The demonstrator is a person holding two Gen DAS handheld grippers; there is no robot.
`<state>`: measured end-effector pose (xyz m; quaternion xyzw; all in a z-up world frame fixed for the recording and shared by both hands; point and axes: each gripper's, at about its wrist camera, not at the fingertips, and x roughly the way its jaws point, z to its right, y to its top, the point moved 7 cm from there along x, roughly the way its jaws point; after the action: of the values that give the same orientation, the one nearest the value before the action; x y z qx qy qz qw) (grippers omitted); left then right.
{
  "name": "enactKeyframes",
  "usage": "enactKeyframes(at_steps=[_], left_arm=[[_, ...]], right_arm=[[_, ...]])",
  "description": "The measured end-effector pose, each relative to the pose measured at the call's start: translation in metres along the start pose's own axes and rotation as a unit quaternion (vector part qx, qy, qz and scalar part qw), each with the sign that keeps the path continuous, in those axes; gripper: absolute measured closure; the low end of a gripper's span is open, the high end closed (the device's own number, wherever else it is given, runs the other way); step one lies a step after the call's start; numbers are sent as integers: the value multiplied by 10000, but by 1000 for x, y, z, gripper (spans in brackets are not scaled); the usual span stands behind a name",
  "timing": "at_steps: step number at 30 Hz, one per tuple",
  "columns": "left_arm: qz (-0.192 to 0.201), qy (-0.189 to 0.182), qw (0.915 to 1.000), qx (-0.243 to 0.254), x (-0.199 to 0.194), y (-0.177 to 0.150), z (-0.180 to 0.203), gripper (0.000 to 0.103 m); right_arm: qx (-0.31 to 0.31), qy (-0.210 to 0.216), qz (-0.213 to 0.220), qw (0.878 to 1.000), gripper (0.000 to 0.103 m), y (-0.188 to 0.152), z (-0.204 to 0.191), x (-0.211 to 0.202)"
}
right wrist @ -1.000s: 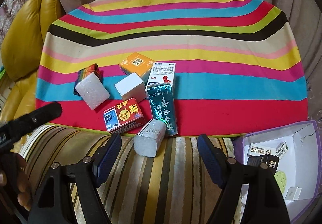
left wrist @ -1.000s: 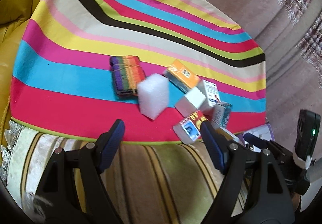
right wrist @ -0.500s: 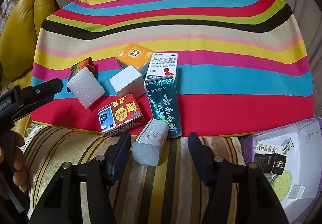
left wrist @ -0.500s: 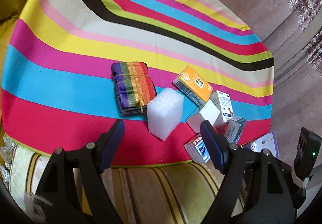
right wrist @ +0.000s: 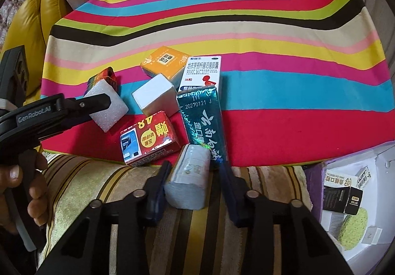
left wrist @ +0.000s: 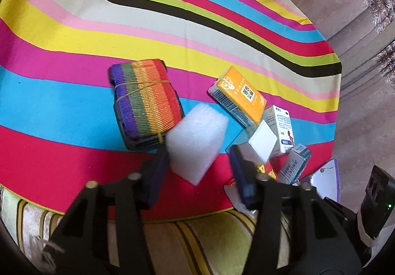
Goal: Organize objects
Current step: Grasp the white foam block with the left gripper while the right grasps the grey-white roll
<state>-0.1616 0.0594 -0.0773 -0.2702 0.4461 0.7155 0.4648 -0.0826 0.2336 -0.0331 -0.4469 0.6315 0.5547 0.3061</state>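
Left gripper (left wrist: 197, 163) has come in closer over the striped cloth (left wrist: 74, 107), jaws just closing, now either side of the white foam block (left wrist: 197, 141). Its left pad (left wrist: 158, 176) is against the block; whether the right pad touches is unclear.

Right gripper (right wrist: 195, 188) jaws just closing on the grey wrapped block (right wrist: 190, 178); contact unclear.

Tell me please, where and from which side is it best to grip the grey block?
Grip the grey block across its two long sides, near its front end, coming from above on the cushion side. It lies lengthwise; the teal box and red box crowd its far end, and the near half is free.
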Motion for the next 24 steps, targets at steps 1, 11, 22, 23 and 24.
enactKeyframes(at_steps=[1, 11, 22, 23, 24], left_arm=[[-25, 0, 10000, 8, 1, 0, 0, 66], [194, -28, 9998, 105, -11, -3, 2, 71], [416, -130, 9989, 178, -34, -14, 19, 71], [426, -149, 9988, 194, -35, -16, 22, 71], [439, -171, 9987, 216, -38, -18, 25, 71]], right_arm=[[-2, 10, 2, 10000, 69, 0, 0, 0], [-50, 68, 109, 9999, 76, -3, -3, -8], [-93, -37, 322, 9994, 76, -7, -3, -24], [-95, -40, 336, 9994, 76, -8, -3, -25], [-94, -46, 362, 9993, 76, -9, -3, -28]])
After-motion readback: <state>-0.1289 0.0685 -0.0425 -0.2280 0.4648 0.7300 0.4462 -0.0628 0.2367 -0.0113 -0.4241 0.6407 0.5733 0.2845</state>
